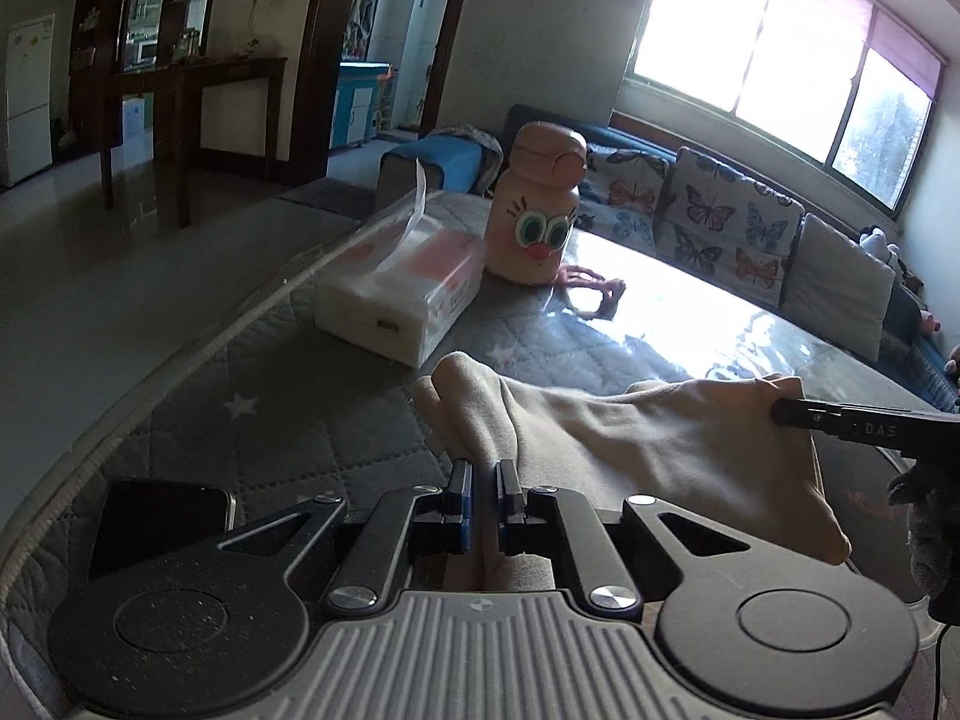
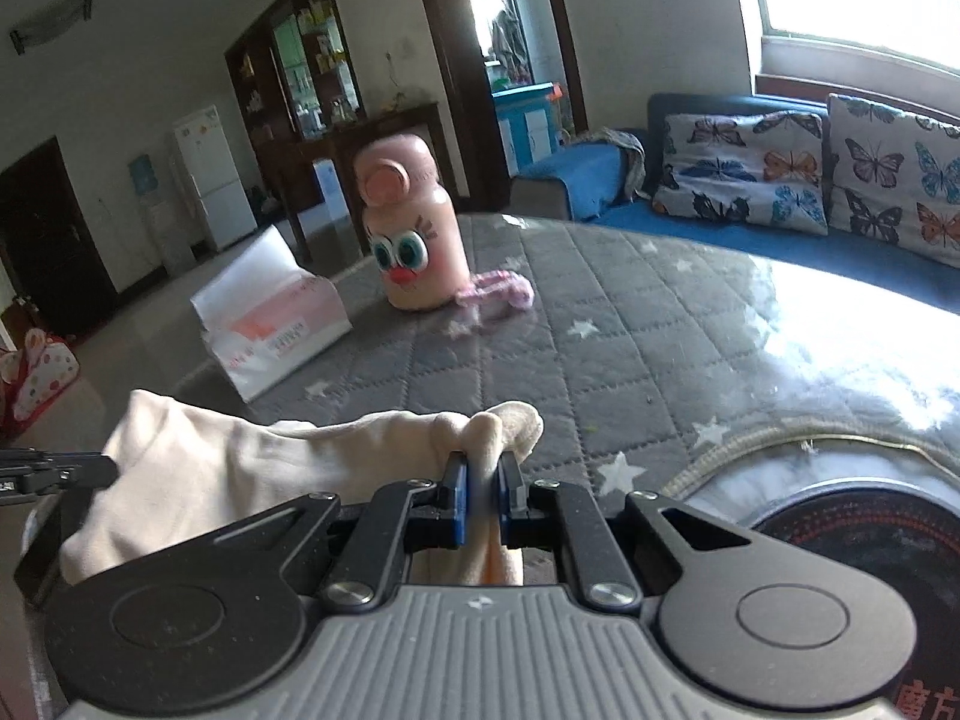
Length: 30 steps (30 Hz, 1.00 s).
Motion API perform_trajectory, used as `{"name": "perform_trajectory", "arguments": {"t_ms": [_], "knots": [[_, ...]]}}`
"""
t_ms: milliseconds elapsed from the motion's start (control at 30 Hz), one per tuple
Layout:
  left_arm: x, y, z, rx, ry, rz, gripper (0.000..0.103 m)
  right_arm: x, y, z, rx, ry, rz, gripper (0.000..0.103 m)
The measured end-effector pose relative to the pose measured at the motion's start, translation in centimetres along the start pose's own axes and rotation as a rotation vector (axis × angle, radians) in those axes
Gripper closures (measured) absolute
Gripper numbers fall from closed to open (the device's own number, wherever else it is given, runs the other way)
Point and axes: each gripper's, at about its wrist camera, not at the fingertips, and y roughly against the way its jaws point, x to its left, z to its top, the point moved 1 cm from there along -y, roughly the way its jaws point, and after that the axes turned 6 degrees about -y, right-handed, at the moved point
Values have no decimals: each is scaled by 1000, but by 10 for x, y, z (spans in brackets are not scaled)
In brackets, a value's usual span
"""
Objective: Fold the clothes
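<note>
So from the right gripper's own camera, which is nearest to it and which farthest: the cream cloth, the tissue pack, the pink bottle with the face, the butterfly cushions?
1. Cream cloth: pinched in the right gripper.
2. Tissue pack: ahead, to the left on the quilted table.
3. Pink bottle: just behind the pack, centre.
4. Butterfly cushions: on the sofa beyond the table, to the right.

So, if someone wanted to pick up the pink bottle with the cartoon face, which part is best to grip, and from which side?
Probably the straight body of the pink bottle, below its wider cap, jaws level. Come from the cloth's side: the tissue pack crowds one flank and the pink strap lies at the other.
</note>
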Motion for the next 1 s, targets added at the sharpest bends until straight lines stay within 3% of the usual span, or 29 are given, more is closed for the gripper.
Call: {"name": "perform_trajectory", "arguments": {"t_ms": [167,500,1000], "knots": [[2,-8,-4,37,-3,12,90,0,-10,-2,29,9,-12,92],[1,-8,4,10,-21,19,89,1,-8,4,18,24,-23,89],[-18,-66,24,65,-56,11,89,19,-49,6,65,44,28,89]]}}
